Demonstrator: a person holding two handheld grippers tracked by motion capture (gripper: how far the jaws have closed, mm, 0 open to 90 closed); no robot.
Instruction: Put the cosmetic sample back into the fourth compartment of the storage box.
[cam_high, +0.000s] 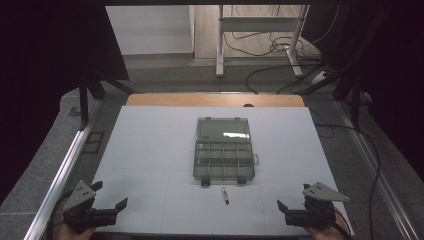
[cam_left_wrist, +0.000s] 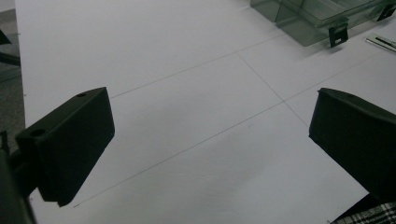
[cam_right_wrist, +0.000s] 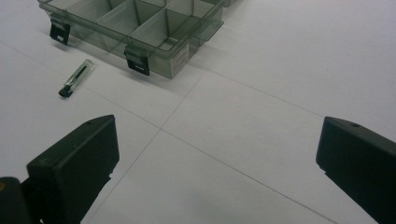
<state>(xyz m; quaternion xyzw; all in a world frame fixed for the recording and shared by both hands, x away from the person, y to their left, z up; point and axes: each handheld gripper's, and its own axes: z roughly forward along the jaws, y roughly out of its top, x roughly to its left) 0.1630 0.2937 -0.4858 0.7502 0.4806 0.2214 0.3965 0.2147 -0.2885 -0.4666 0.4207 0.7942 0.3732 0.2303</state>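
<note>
Your left gripper and right gripper sit at the table's near corners, jaws spread wide, holding nothing. The small tube lies between them, just near of the open compartment box at mid-table.

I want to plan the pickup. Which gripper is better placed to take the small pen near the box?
Probably right. The right gripper is open and slightly nearer the pen, which lies before the open box. The left gripper is farther.
</note>
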